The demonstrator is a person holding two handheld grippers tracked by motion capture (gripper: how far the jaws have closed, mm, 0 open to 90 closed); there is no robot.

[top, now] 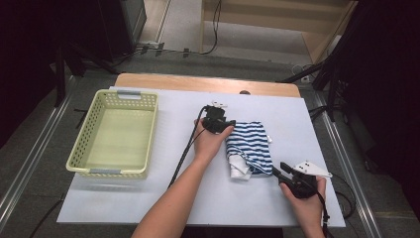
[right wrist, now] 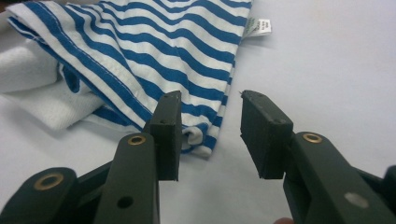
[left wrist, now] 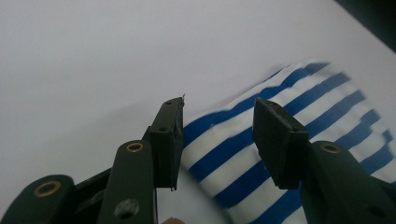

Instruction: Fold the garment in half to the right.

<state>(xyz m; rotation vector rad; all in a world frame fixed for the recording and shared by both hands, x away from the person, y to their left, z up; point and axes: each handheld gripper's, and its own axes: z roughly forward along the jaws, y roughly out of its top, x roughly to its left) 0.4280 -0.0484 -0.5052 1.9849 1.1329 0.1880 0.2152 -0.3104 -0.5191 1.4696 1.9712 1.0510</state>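
1. The white table sheet point(top: 148, 198) is the biggest surface: smooth, matte and flat, so cloth will slide on it easily.
2. The pale yellow basket point(top: 79, 148) sits at nine o'clock of the folded cloth, well apart from it. It is a rectangular plastic tub with perforated walls, and nothing lies in it.
3. The striped garment point(top: 250, 144) lies folded near the middle of the sheet, slightly toward three o'clock. It is soft knit with blue and white bands; a white inner layer point(top: 240, 170) peeks out at its six o'clock end and a small label point(right wrist: 258, 25) at its far corner.
4. The left gripper point(top: 230, 125) sits at the fold's eleven o'clock corner, its jaws released with a gap between them and the striped edge lying just ahead of that gap, not pinched.
5. The right gripper point(top: 277, 170) sits at the fold's five o'clock corner, jaws likewise released, holding nothing, the cloth corner just ahead of them.
6. Judgement: to lift the bundle cleanly, each gripper should slide low under its corner and bite through all layers, since thin knit slips and the fold could fall open.
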